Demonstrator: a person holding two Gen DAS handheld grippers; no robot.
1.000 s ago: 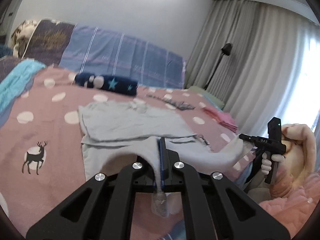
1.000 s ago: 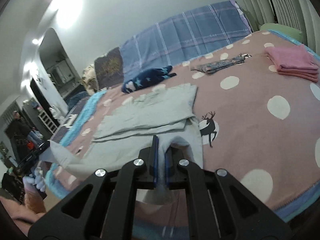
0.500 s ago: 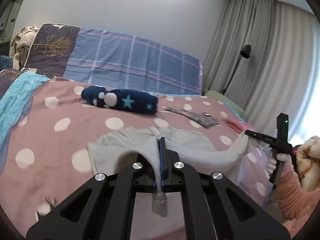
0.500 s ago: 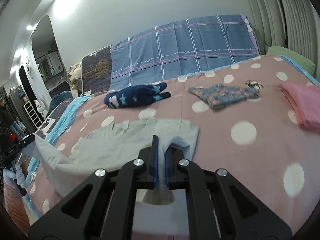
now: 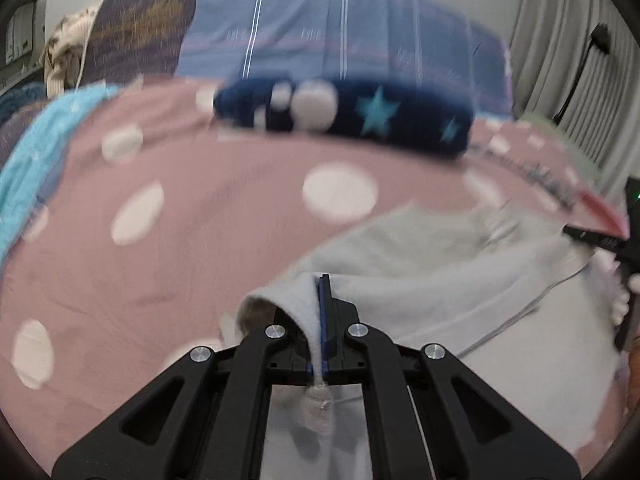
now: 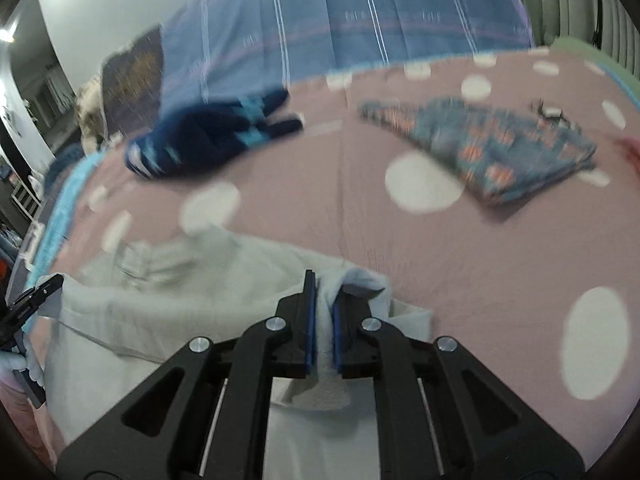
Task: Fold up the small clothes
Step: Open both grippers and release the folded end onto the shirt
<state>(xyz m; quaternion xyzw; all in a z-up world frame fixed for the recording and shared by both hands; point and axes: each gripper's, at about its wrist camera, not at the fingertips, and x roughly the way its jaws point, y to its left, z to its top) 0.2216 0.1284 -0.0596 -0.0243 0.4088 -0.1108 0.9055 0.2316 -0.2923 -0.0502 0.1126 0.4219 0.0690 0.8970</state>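
While both views are blurred, the grips read clearly.
Left gripper (image 5: 322,320): clamped on a hem of the grey garment (image 5: 440,272).
Right gripper (image 6: 322,320): pinching the other corner of that hem, cloth bunched between slightly parted pads.
Garment position: near edge of the pink dotted bedspread (image 6: 500,280), hem held over the body.
Step, as judged: fold-over in hand.
Next move: lay the hem flat, corners level, then release.
Beyond: navy star bundle (image 5: 344,114); patterned cloth (image 6: 500,152).

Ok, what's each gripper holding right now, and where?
Both hold the grey garment along one edge: left gripper at one corner, right gripper at the other.
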